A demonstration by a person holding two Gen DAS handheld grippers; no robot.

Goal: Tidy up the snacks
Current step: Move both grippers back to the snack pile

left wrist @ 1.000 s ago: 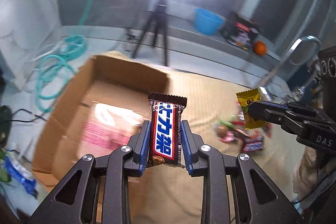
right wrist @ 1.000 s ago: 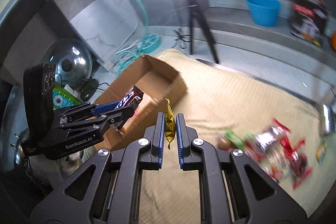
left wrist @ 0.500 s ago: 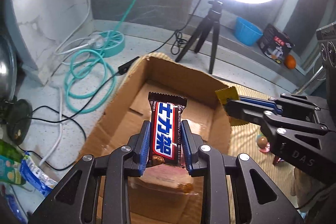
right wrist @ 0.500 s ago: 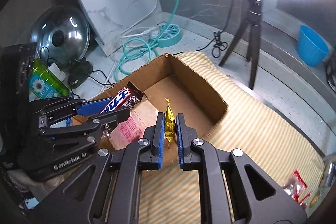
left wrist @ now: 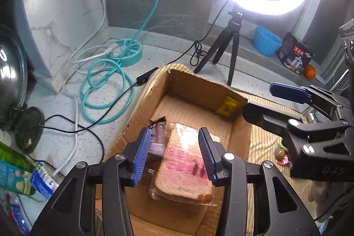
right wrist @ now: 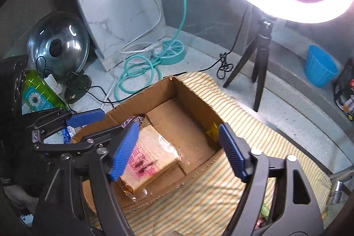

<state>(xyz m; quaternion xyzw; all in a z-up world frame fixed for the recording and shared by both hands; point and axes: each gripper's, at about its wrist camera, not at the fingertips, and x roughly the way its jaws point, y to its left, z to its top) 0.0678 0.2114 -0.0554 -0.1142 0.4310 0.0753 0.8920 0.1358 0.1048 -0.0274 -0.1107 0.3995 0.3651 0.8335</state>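
A: Status of the left gripper [left wrist: 173, 155]?
B: Half a second ago its blue pads pinched the red-and-blue chocolate bar in a dark wrapper [left wrist: 157, 136]. Now the jaws are opening. The bar, blurred, sits against the left pad only, over the open brown cardboard box [left wrist: 199, 83] — no longer clamped.

A: Status of the right gripper [right wrist: 177, 147]?
B: Earlier it was pressed shut on the small yellow foil snack packet [right wrist: 212, 130]. Now the jaws are opening and stand spread wide, nothing between the pads. The packet lies inside the box against its right wall.

A: Other box contents?
B: A clear-wrapped bread slice with pink print [left wrist: 183, 165] rests on the box floor, unchanged in place.

A: Surroundings?
B: The box stands on a yellow striped cloth [right wrist: 221, 198]. A lit ring light on a black tripod [left wrist: 230, 41] stands behind it, as before — a coiled teal hose [left wrist: 106, 90] lies to the left.
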